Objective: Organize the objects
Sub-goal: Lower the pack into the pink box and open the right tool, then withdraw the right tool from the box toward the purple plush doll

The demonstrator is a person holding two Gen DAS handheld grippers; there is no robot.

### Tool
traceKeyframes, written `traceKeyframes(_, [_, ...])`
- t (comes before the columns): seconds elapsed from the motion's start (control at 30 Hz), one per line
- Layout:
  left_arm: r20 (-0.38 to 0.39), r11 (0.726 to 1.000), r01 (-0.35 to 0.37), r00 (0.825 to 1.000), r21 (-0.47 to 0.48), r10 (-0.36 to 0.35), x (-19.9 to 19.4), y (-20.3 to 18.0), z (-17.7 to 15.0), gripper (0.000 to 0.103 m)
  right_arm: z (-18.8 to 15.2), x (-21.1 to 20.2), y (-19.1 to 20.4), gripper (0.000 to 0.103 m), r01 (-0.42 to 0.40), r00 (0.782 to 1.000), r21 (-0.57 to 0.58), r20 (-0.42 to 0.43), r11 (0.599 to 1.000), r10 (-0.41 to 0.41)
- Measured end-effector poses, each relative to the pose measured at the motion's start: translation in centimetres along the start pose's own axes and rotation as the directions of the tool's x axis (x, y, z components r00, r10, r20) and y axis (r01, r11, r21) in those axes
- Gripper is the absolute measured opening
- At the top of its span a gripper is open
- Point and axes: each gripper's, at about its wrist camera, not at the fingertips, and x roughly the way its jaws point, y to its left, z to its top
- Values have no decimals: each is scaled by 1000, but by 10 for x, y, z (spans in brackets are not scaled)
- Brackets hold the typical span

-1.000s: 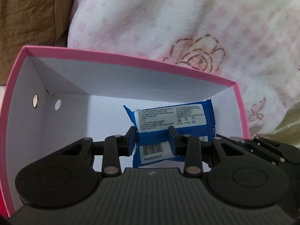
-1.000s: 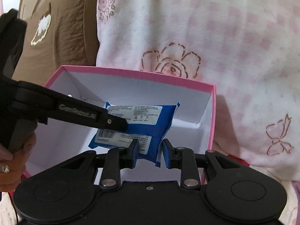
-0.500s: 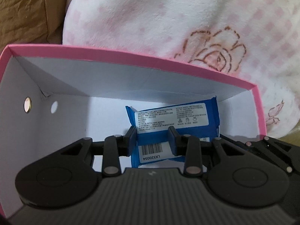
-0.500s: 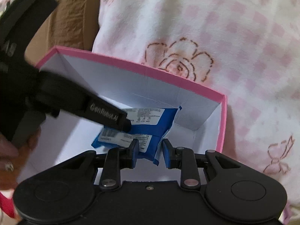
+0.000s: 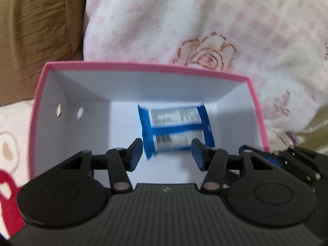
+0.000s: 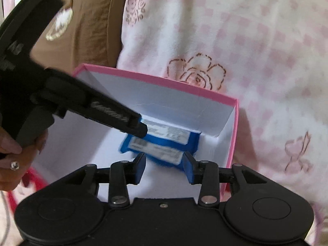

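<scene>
Both grippers, left gripper [image 5: 167, 152] and right gripper [image 6: 165, 167], are now spreading off the blue packet [image 5: 176, 129], apparently lying at center-right in the pink box [image 5: 143, 66], risking snagging its wrapper while withdrawing.

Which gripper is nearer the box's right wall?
Right. The right gripper hangs beside the box's right wall, over the blue packet; the left gripper is nearer mid-box. Both jaws opening, pads off the packet.

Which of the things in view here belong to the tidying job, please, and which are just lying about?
Part of the job:
- blue packet, lying in the box
- pink box
- left gripper, jaws opening, clear of the packet
- right gripper, jaws opening

Just lying about:
- pink checked blanket
- brown cloth
</scene>
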Motion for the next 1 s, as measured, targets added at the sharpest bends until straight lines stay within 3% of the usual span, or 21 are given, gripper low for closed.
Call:
traceKeyframes(0.1, [7,999,-22,1000,31,22,-24,-4,-10,51,-3,-20,-5,45,-67,998,49,9,997,66])
traceKeyframes(0.27, [-6,998,-44,999,55,44,-62,2,-28,52,-9,-60,8,53,-90,996,-15,23,996,90])
traceKeyframes(0.5, [3,993,-55,998,108,55,-109,-2,-57,53,-24,-98,28,56,-86,995,-61,38,994,88])
traceKeyframes(0.57, [7,992,-54,999,117,54,-123,-1,-65,56,-27,-111,36,64,-96,994,-64,42,993,99])
traceKeyframes(0.63, [5,991,-42,999,125,41,-135,0,-72,61,-32,-124,42,87,-92,993,-71,67,993,97])
traceKeyframes(0.7, [6,990,-33,999,134,33,-144,1,-76,62,-34,-134,48,94,-69,992,-86,99,994,77])
traceKeyframes(0.8, [-11,991,-20,1000,131,21,-152,3,-82,64,-37,-142,53,94,-38,994,-115,100,993,50])
traceKeyframes(1.0, [-10,984,-29,999,177,31,-167,2,-95,84,-42,-154,56,95,-86,992,-76,83,993,92])
